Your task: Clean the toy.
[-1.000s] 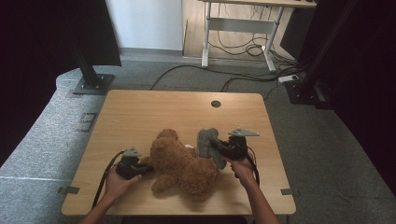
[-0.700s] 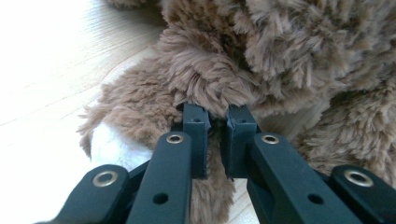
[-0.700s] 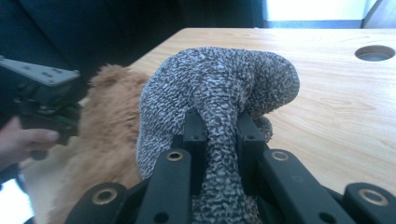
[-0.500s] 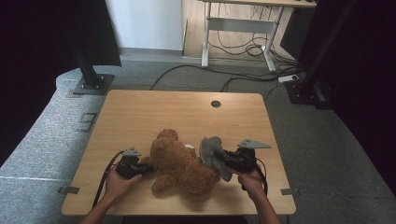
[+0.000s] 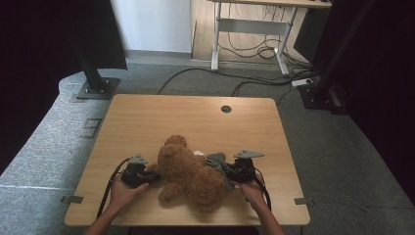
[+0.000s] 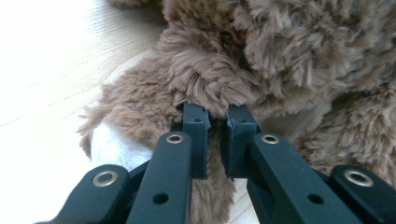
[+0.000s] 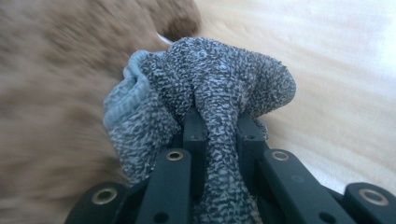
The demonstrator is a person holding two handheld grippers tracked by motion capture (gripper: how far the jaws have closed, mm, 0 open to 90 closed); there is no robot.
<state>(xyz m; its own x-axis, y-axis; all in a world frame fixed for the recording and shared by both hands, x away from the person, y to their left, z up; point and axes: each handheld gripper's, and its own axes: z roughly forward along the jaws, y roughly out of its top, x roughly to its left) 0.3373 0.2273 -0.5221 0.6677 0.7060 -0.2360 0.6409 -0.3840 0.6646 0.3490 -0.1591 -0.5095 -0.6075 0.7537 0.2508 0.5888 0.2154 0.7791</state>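
Left gripper [image 6: 215, 122] clamps a tuft of the brown teddy bear [image 5: 188, 171], lying mid-table near the front edge. Right gripper [image 7: 219, 128] pinches a grey knitted sock [image 7: 205, 88] beside it. Both look soft and light; the sock's cuff seems the best hold.

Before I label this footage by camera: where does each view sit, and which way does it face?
High view: above the person's side, looking forward and down on the table; forearms and both hands enter at the bottom.
Left gripper view: rides the left gripper, looking along jaws pinching the teddy bear's fur.
Right gripper view: rides the right gripper, jaws clamping a grey sock.
Shared: all three show the bear and the wooden tabletop.
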